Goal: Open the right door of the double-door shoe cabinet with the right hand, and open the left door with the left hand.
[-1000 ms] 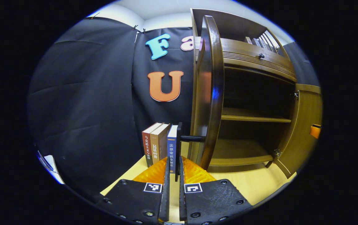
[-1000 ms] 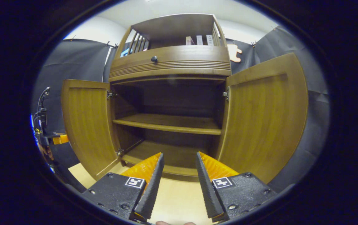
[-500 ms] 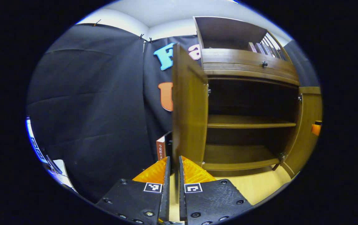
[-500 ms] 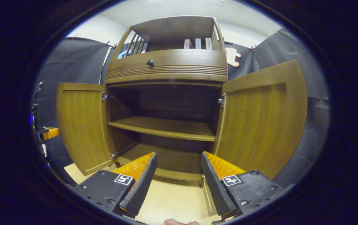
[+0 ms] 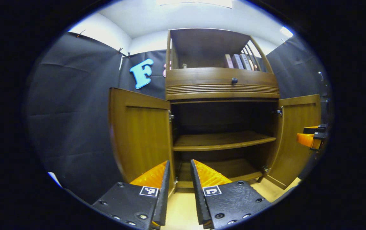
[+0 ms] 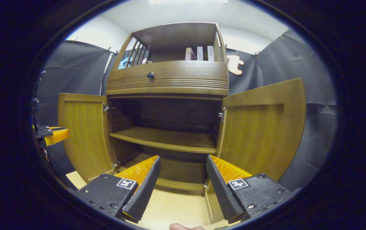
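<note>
**Both cabinet doors stand open; grippers held back in front**

A brown wooden shoe cabinet point(image 6: 167, 105) stands on a pale wooden floor point(image 6: 176, 207) against black cloth. Its left door point(image 5: 140, 134) and right door point(image 6: 261, 127) are both swung wide, showing a dark interior with one flat shelf point(image 6: 163, 139) across the middle. Above runs a curved, ribbed drawer front with a small round knob point(image 6: 150, 75), and above that an open top compartment holding a few upright books point(image 6: 199, 53).

The left gripper point(image 5: 178, 188) is slightly parted and holds nothing. The right gripper point(image 6: 183, 188) is wider apart, also empty. Neither touches the doors.

The task looks essentially complete. To finish well, draw both grippers straight back, clear of the door edges, so neither smooth, hinged panel is nudged shut.
</note>
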Demonstrator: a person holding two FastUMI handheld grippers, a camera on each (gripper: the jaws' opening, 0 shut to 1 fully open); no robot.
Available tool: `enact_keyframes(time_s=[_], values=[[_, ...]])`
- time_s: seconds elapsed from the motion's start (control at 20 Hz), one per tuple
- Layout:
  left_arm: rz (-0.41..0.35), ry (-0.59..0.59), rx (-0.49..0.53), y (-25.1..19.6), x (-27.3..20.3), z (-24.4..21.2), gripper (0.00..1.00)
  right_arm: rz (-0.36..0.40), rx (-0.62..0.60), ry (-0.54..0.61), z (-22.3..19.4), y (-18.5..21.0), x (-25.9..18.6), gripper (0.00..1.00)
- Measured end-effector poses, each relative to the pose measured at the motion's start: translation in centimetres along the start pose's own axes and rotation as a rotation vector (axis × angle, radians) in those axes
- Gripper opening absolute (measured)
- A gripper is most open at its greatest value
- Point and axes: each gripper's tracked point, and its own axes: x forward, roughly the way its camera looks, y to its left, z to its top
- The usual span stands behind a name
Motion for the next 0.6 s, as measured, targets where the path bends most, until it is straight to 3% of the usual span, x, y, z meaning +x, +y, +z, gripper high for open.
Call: enact_keyframes(time_s=[0.05, 0.1, 0.3, 0.6], values=[[-0.017, -0.007, 0.001, -0.9, -0.1, 0.4, 0.37, -0.006, 0.002, -0.006, 0.1, 0.1, -0.1, 0.9], [-0.041, -0.018, -0.001, -2.0, -0.2, 0.8, 0.52, -0.013, 0.004, -0.012, 0.3, 0.0, -0.2, 0.9], [-0.112, -0.05, -0.019, -5.8, 0.1, 2.3, 0.92, -0.037, 0.008, -0.033, 1.5, -1.0, -0.8, 0.93], [-0.134, -0.074, -0.043, -7.9, -0.2, 4.3, 0.91, -0.04, 0.025, -0.055, 2.5, -1.2, -1.6, 0.91]])
